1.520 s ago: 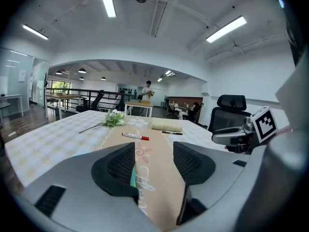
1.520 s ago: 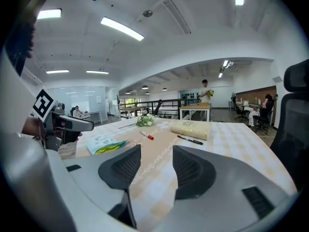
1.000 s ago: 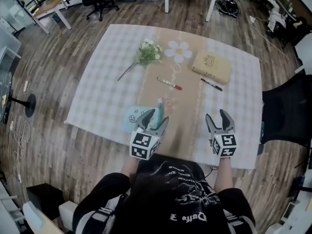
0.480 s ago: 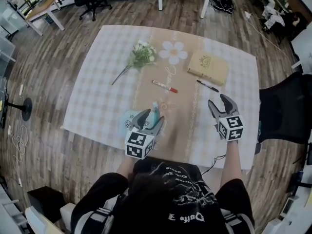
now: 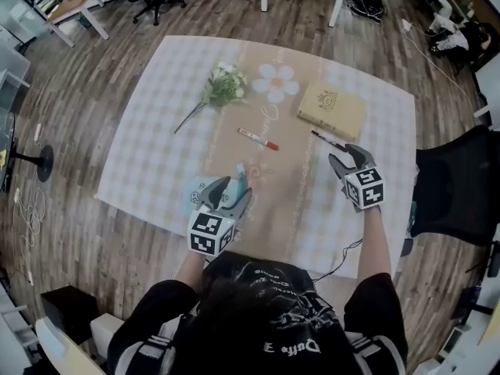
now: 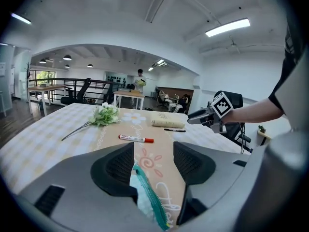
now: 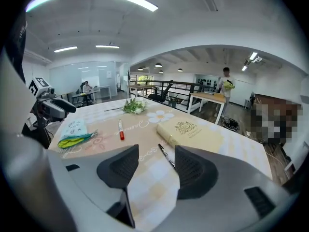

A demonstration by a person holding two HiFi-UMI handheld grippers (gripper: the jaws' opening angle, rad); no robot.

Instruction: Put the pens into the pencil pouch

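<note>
Teal zipper teeth edge the pale blue pencil pouch (image 6: 145, 197), which lies on the checked tablecloth (image 5: 148, 155) and reaches in between the jaws of the left gripper (image 5: 230, 190). Those jaws stand apart, with the fabric close by the left pad, so nothing is clamped. Ahead of that gripper and slightly to its right lies the red-capped marker (image 5: 258, 139), clear of both tools. Farther right, the right gripper (image 5: 345, 156) holds its jaws wide, though they have just been closing a little. The black pen (image 7: 166, 156) lies on the cloth just at its tips, lined up with the gap but not pinched. A tan notebook (image 5: 332, 109) sits just past the pen. The likeliest trouble is the pen: thin, round and flat on the cloth, it could roll or skid toward the notebook if one tip arrives first, or the tips could snag the cloth. The limp pouch may also slip free, or stay shut, if the left jaws catch only one layer.
</note>
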